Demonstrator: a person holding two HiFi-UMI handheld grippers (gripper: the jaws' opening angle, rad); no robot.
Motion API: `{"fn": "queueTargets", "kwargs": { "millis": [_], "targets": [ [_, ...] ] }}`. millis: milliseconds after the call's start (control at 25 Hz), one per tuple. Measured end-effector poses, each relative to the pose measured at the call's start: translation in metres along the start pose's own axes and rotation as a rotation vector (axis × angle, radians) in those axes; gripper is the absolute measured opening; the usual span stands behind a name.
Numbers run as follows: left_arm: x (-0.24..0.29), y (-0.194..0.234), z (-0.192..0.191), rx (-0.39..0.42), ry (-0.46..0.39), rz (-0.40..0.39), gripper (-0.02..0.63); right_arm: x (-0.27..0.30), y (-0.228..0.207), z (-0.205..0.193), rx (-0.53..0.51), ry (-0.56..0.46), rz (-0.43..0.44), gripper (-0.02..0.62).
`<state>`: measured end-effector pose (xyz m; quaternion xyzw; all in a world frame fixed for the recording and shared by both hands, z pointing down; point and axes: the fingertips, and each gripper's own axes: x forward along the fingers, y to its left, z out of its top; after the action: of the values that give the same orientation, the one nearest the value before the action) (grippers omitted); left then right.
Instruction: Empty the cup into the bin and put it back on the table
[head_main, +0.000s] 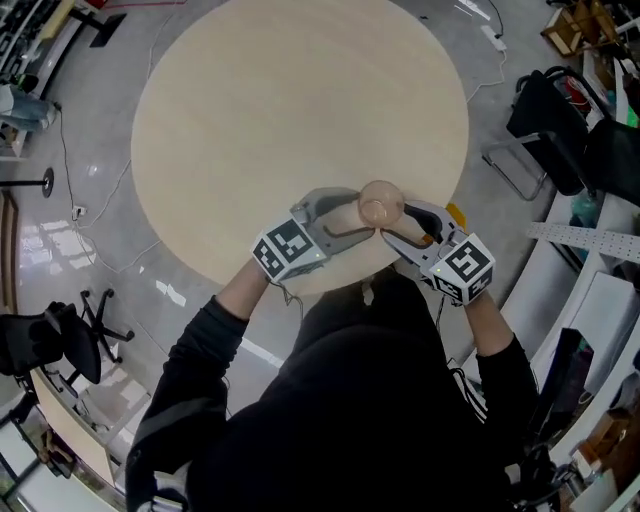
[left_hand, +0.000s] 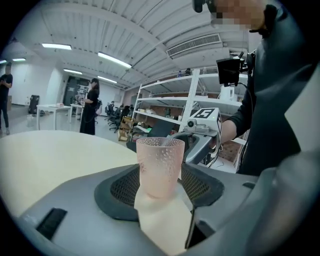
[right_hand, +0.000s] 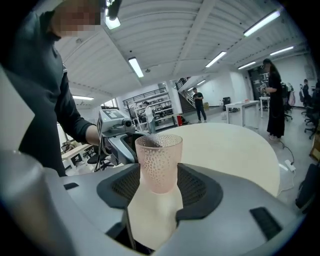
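1. A round, pale table (head_main: 250, 110) fills the upper half of the head view.
2. A person in dark sleeves (head_main: 200, 350) stands at its near edge.
3. The left gripper (head_main: 358, 212) reaches in from the left. Its jaws are spread wide on either side of the cup, not clamping it.
4. The right gripper (head_main: 395, 224) comes from the opposite side, its jaws likewise apart around the cup.
5. The cup (head_main: 380, 203), pink, translucent and dimpled, stands upright on the table near its near edge.

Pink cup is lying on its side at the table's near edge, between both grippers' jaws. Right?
Not quite. The cup stands upright, mouth up, as the left gripper view shows. The rest holds: it is at the near edge of the table, between the jaws of the left gripper and the right gripper.
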<state>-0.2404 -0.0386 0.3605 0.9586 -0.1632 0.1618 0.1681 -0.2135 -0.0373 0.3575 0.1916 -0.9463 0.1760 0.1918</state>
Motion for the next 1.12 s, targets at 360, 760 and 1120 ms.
{"fn": "queueTargets", "kwargs": {
  "millis": [360, 760, 1120],
  "targets": [
    [0.050, -0.042, 0.032, -0.025, -0.054, -0.145, 0.275, -0.075, -0.008, -0.007, 0.076, -0.089, -0.160, 0.238],
    [0.150, -0.105, 0.058, -0.114, -0.047, -0.218, 0.275, -0.186, -0.039, -0.050, 0.231, -0.241, -0.214, 0.238],
    [0.265, -0.167, 0.060, -0.244, -0.004, -0.189, 0.275, -0.292, -0.079, -0.119, 0.352, -0.288, -0.165, 0.238]
  ]
}}
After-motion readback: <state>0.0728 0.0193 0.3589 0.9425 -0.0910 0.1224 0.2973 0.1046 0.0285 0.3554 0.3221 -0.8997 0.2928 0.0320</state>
